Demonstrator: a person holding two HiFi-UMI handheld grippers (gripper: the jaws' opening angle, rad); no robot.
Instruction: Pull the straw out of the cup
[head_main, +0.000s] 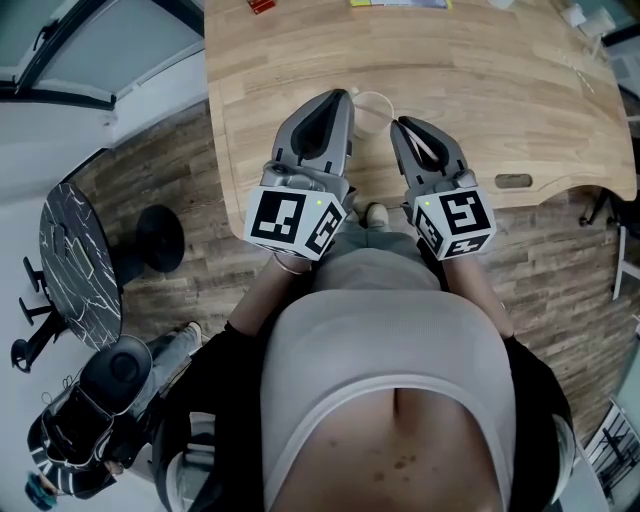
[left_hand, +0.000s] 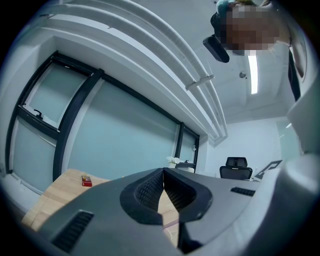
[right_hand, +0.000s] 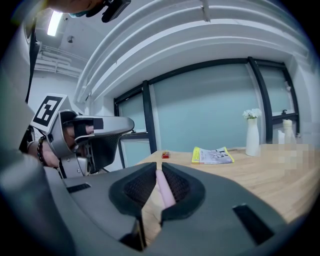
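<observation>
the wooden table (head_main: 480, 90) fills the top of the head view. both grippers sit at its near edge, side by side, pointing toward 12 o'clock. the left gripper (head_main: 342, 96) has its jaws closed tip to tip with nothing between them; its own view shows only bare table through the gap behind the tips. the right gripper (head_main: 399, 125) has its jaws clamped on the pink straw (right_hand: 164, 187).

the clear cup (head_main: 372, 100) shows only as a pale rim in the gap between the two grippers. it is just beside the left jaws' tip, at their 3 o'clock, and at about 11 o'clock from the right jaws' tip. the left gripper is the nearer one, but it does not hold the cup.

the straw's long axis runs along the right jaws, from their root out past the tips toward 12 o'clock. so the pull likely has to follow that line, away from the cup. whether the straw's far end sits in the cup cannot be told.

the head view alone shows the cup, but the right gripper's body hides the straw there. the right gripper view alone shows the straw and the grip on it, with the left gripper at 9 o'clock and no cup. the left gripper view shows neither cup nor straw.
</observation>
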